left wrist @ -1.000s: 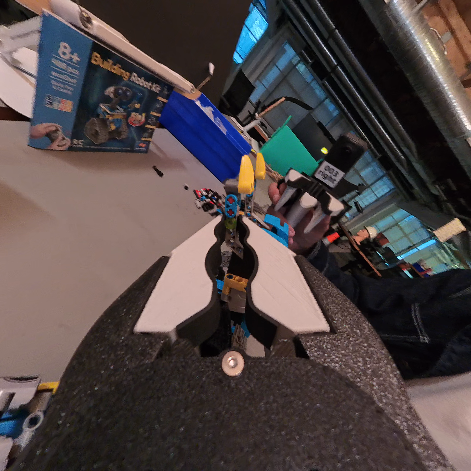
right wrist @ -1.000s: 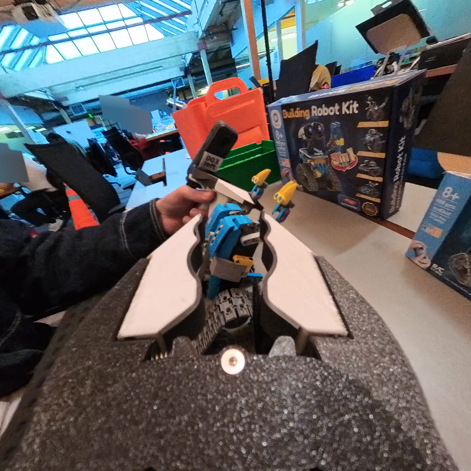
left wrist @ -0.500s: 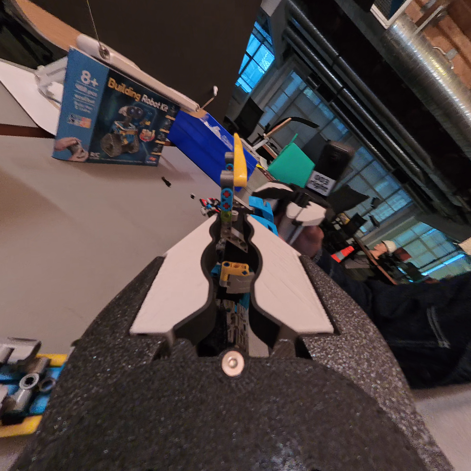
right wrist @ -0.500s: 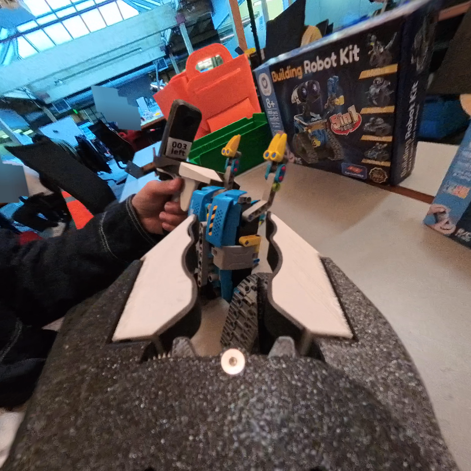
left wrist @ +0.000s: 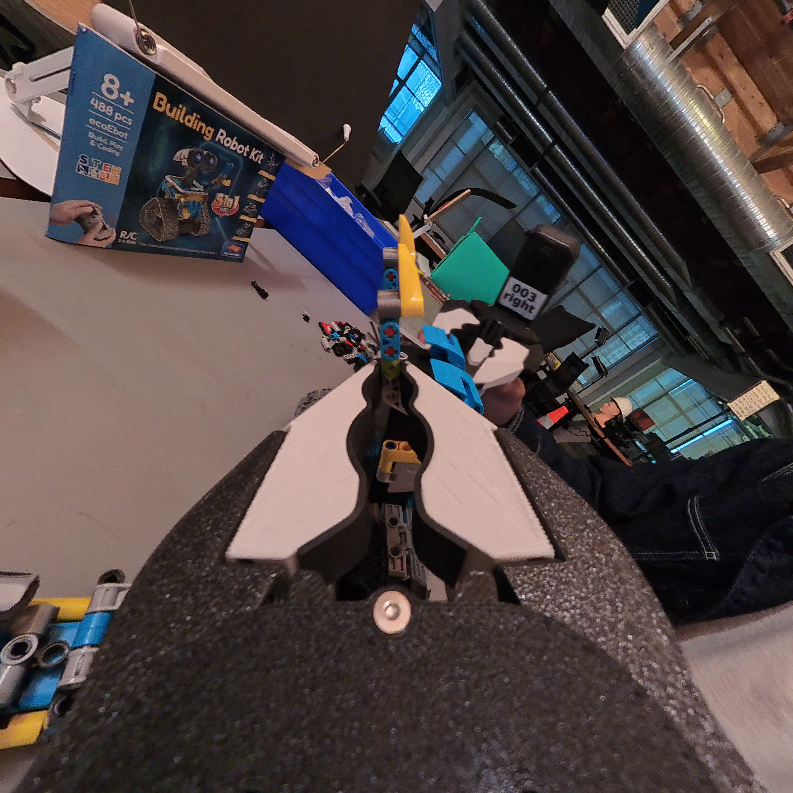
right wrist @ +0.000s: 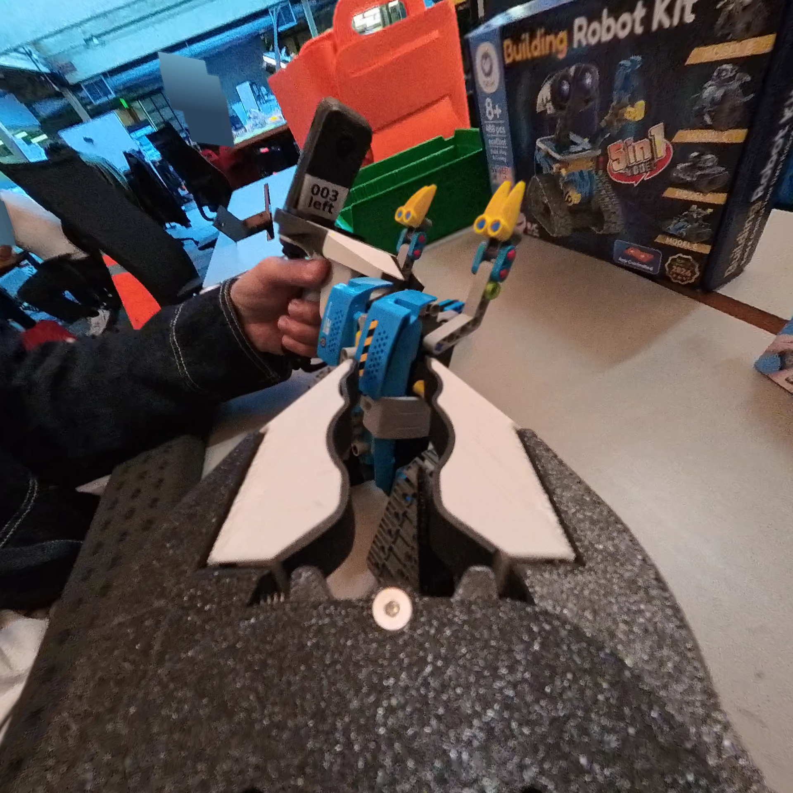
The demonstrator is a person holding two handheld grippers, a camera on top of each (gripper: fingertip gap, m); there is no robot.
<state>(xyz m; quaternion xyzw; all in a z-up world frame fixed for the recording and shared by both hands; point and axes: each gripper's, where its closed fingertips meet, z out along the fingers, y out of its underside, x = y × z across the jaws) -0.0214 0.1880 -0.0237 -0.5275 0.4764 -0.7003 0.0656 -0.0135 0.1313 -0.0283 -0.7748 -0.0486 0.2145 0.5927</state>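
A toy robot (right wrist: 386,334) of blue, grey and black building bricks, with two raised arms ending in yellow claws (right wrist: 500,212), is held between both grippers above the pale table (right wrist: 622,386). My right gripper (right wrist: 391,369) is shut on its blue body and grey waist, with the black track between the fingers. My left gripper (left wrist: 389,374) is shut on one thin arm (left wrist: 390,334), whose yellow claw (left wrist: 407,274) sticks up past the tips. The left gripper also shows in the right wrist view (right wrist: 364,257), and the right gripper shows in the left wrist view (left wrist: 493,356), each in a hand.
Kit boxes stand at the back of the table (left wrist: 163,171) (right wrist: 622,128). A blue bin (left wrist: 317,227), a green bin (right wrist: 420,180) and an orange bag-shaped bin (right wrist: 386,77) stand behind. Loose small parts (left wrist: 343,339) and a sub-assembly (left wrist: 43,652) lie on the table. My right fingertips sit around 7 cm from my left ones.
Both grippers have kept their hold. The toy robot has swung more upright and stands farther out of the right fingers. Both views have moved closer to the kit boxes.
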